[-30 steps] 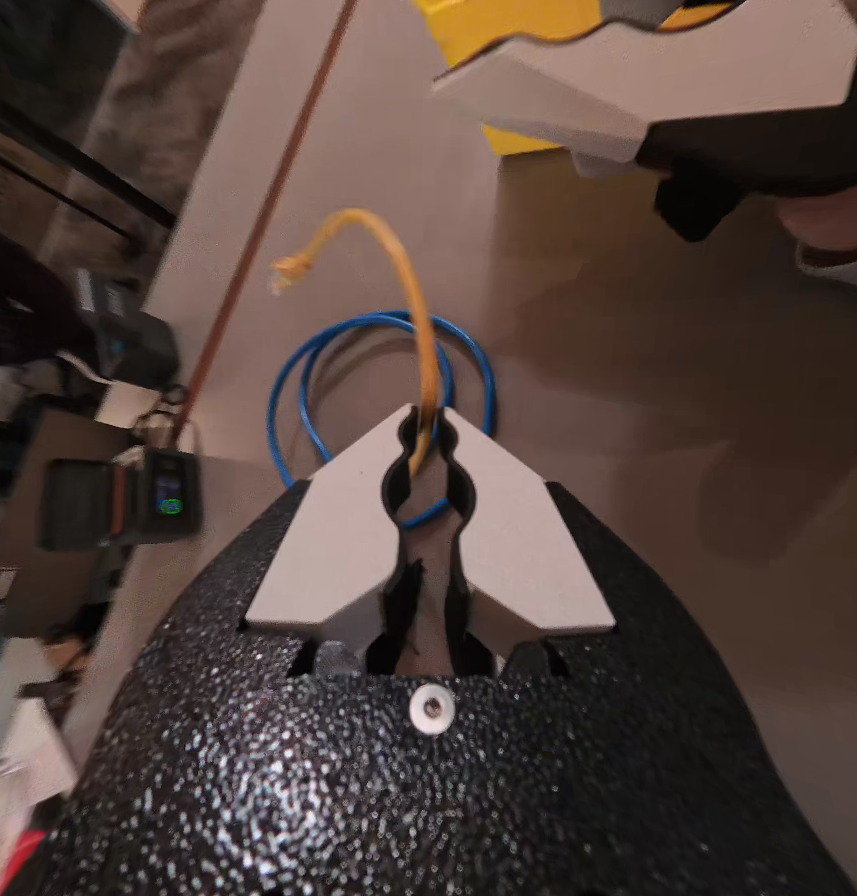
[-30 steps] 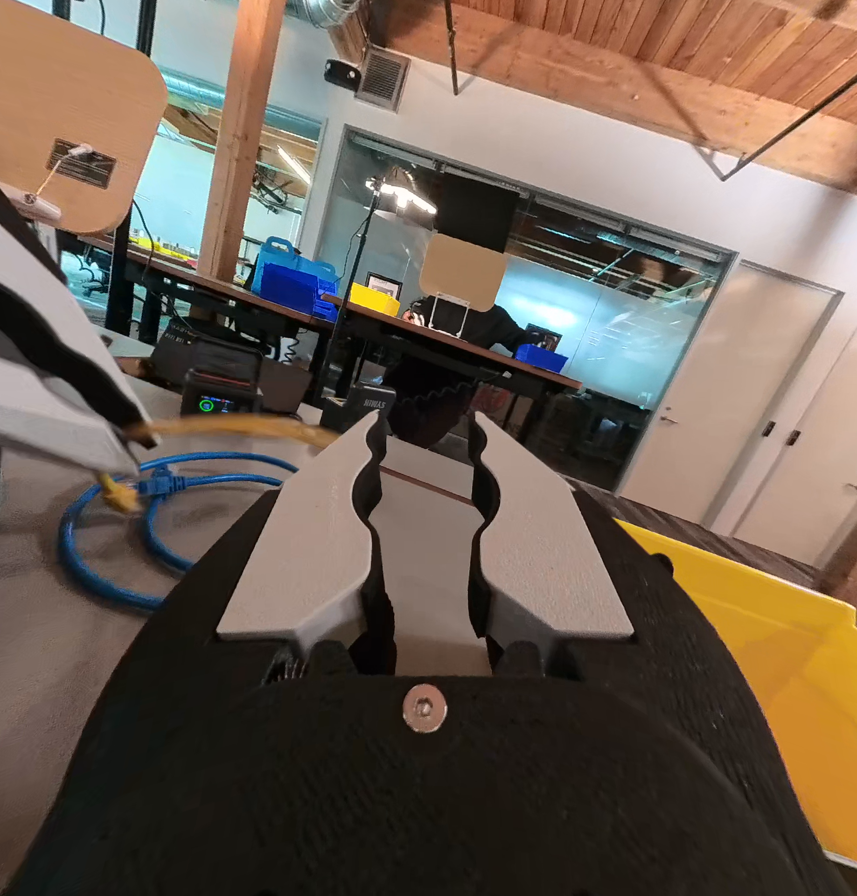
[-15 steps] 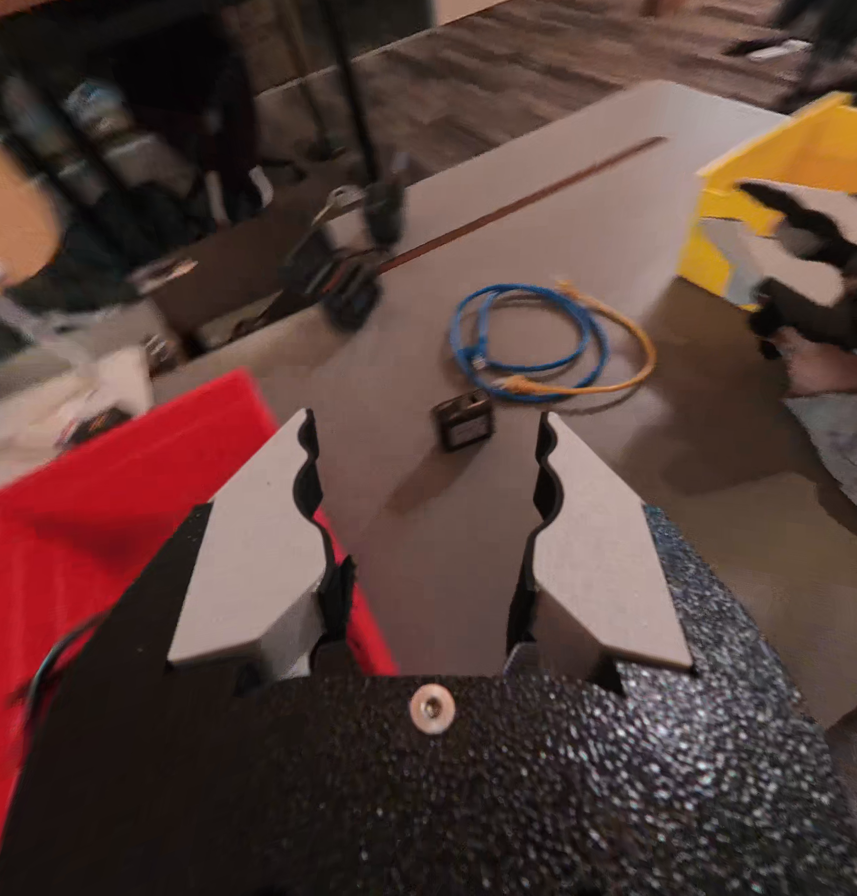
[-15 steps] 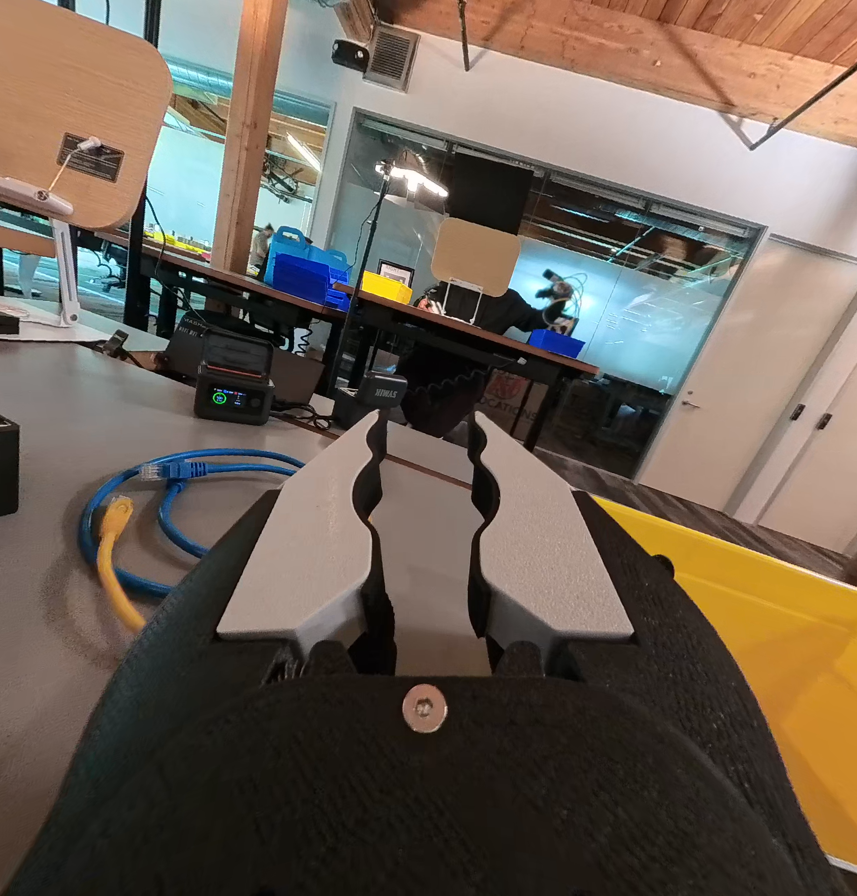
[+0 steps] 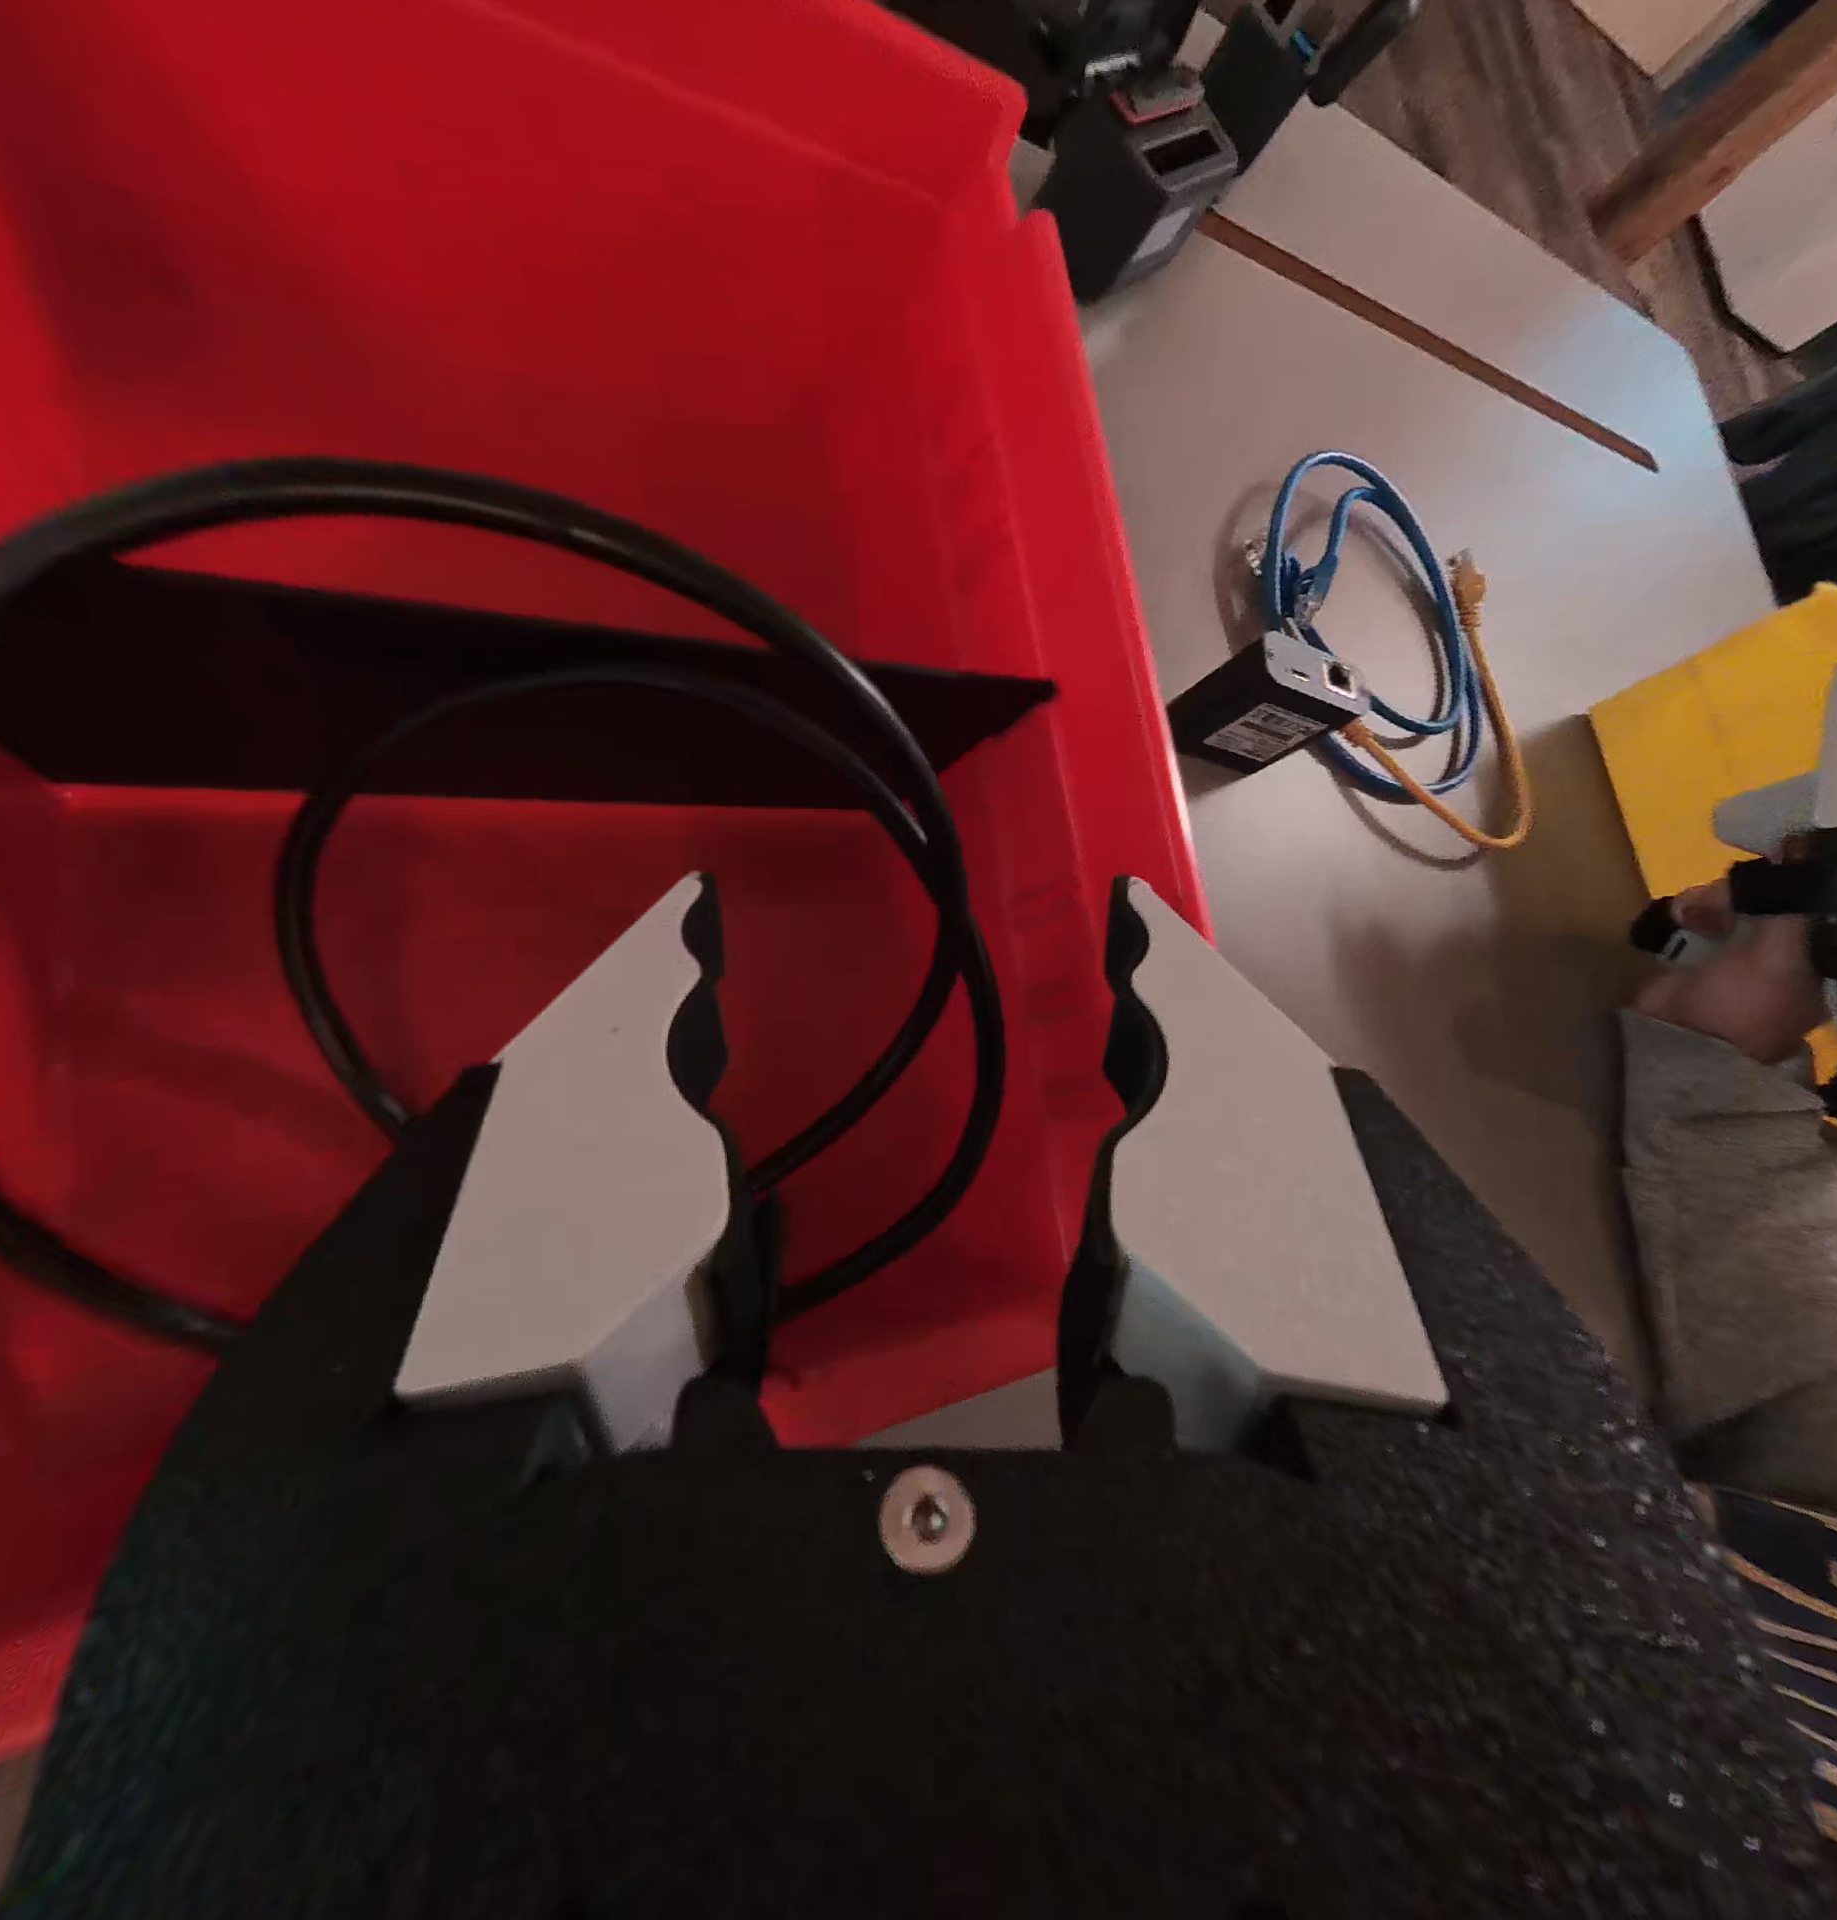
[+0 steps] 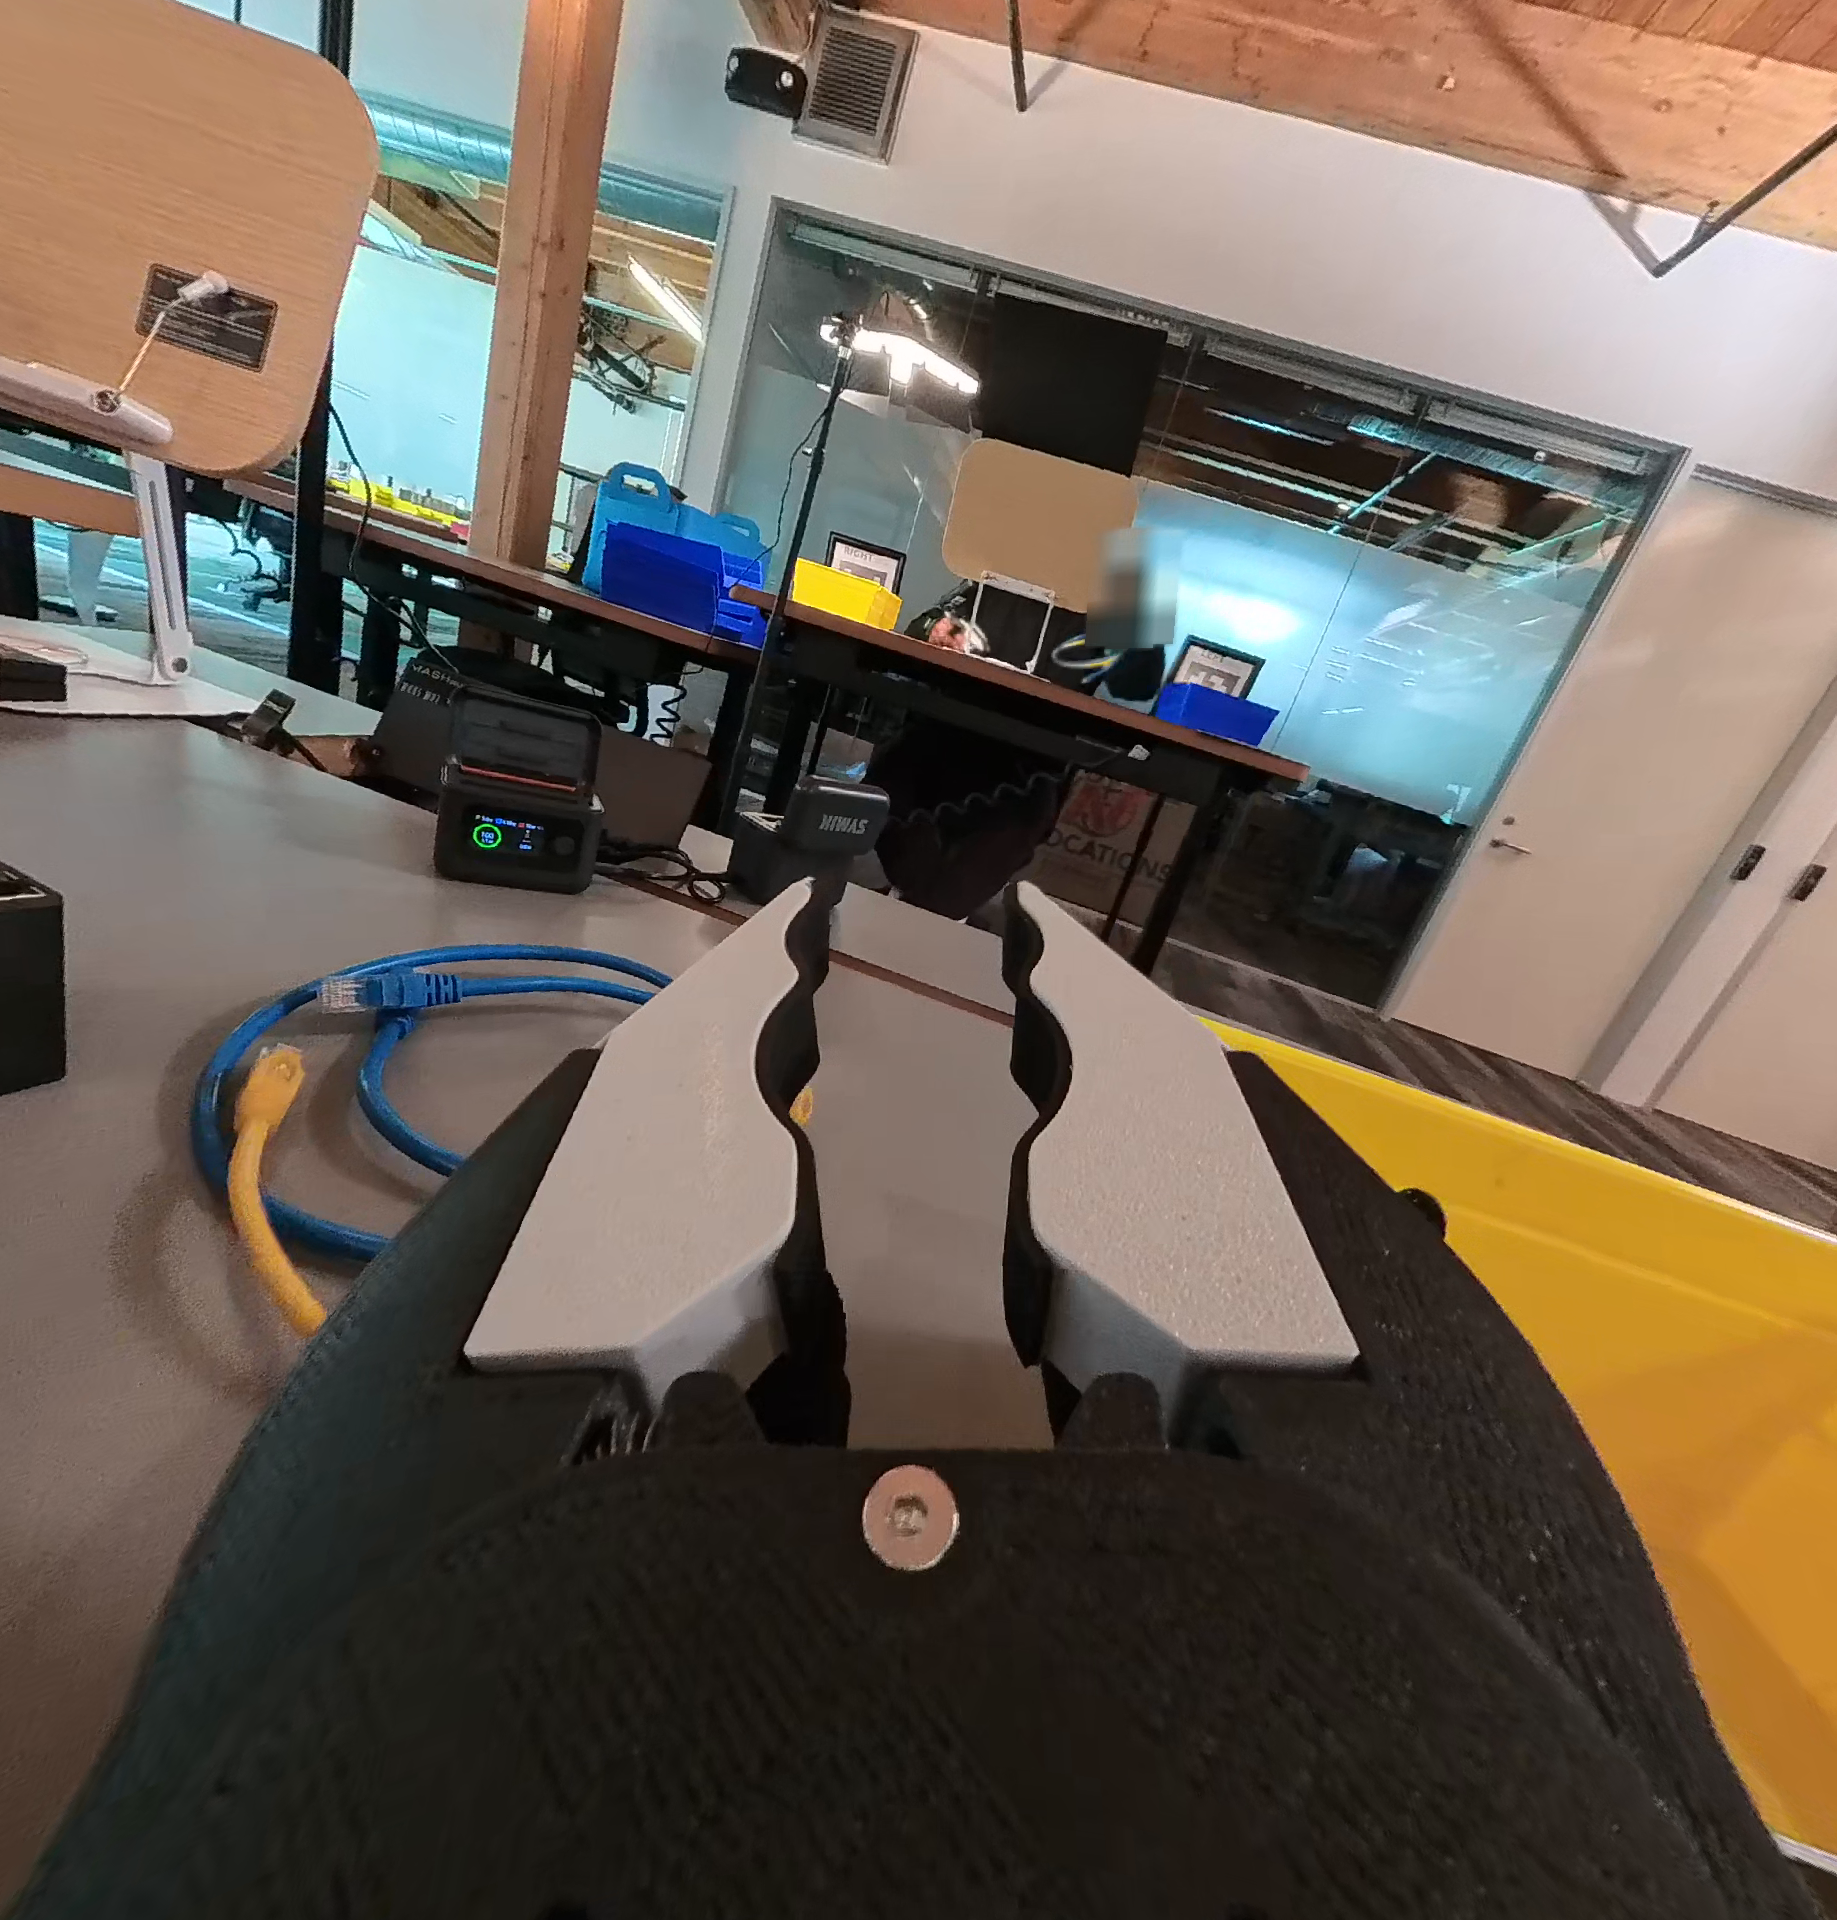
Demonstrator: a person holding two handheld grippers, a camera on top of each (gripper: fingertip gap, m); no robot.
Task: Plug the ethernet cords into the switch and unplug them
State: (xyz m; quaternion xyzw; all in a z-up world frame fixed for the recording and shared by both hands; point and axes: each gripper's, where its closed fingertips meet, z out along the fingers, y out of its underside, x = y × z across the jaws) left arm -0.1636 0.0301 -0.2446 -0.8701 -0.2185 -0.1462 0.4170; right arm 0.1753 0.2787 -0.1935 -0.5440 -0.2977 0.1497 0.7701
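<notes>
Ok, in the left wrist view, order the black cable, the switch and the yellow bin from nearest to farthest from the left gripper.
From the left gripper, whose jaws stand open:
1. Black cable, coiled in the red bin right under the jaws.
2. Switch, on the table up and right, past the red bin's wall.
3. Yellow bin, farthest, at the right edge.

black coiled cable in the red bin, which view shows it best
The left wrist view: the black coiled cable lies looped inside the red plastic bin, just beyond the open left gripper. The right wrist view shows none of it, only the grey tabletop and the open right gripper.
</notes>
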